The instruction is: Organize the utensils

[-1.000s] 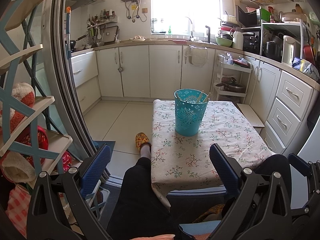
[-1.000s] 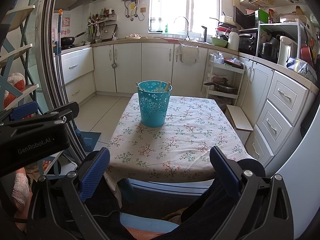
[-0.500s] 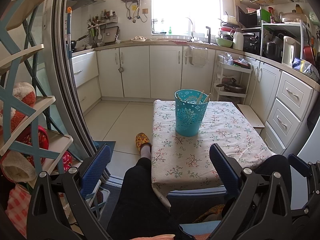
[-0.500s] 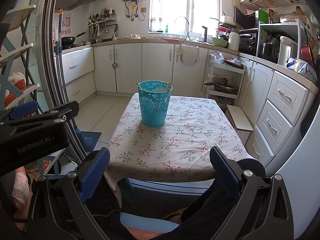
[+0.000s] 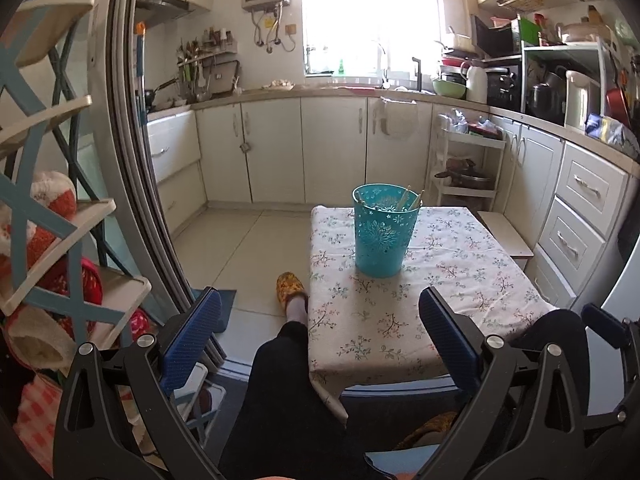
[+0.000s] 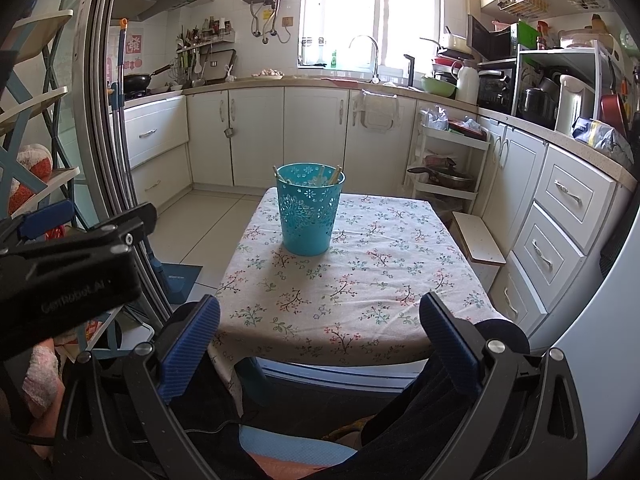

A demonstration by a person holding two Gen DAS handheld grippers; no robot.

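We hold left gripper [image 5: 320, 320] and right gripper [image 6: 320, 320] spread wide, empty, short of the perforated teal plastic bucket [image 6: 310, 210] containing wooden utensils [image 6: 334, 175].

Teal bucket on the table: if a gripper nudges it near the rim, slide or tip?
The teal bucket probably tips: it is tall, narrower at the base, likely light perforated plastic. The floral tablecloth may bunch rather than let it slide. Utensil handles could shift.

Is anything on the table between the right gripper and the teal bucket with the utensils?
Nothing visible. Only bare floral tablecloth lies between the open right gripper and the bucket; the left gripper sits off to the side.
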